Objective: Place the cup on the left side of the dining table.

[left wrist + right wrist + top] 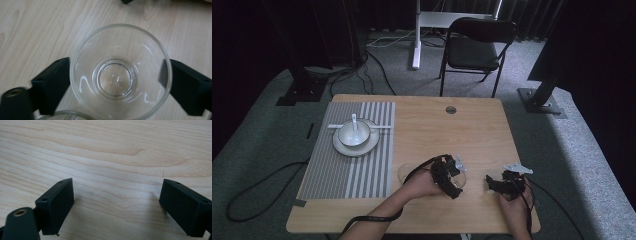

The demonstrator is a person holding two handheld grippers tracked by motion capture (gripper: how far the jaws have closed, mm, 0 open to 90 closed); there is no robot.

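Note:
A clear glass bowl [121, 72] stands upright on the wooden table, seen from straight above in the left gripper view. My left gripper [117, 77] points down over it with one black jaw against each side of its wall, shut on it. In the high view that left gripper [453, 181] is near the table's front centre, held by the person's left hand. The rim of a second clear glass [65, 114] shows at the bottom edge. My right gripper [116, 202] stands open above bare wood, with nothing between its jaws; in the high view the right gripper [493, 183] is at the front right.
A grey striped placemat [362, 165] covers the table's left part, with a white plate [343, 147], a white bowl [354, 133] and a spoon on it. A round cable hole [451, 109] sits near the far edge. A black folding chair [477, 47] stands beyond the table.

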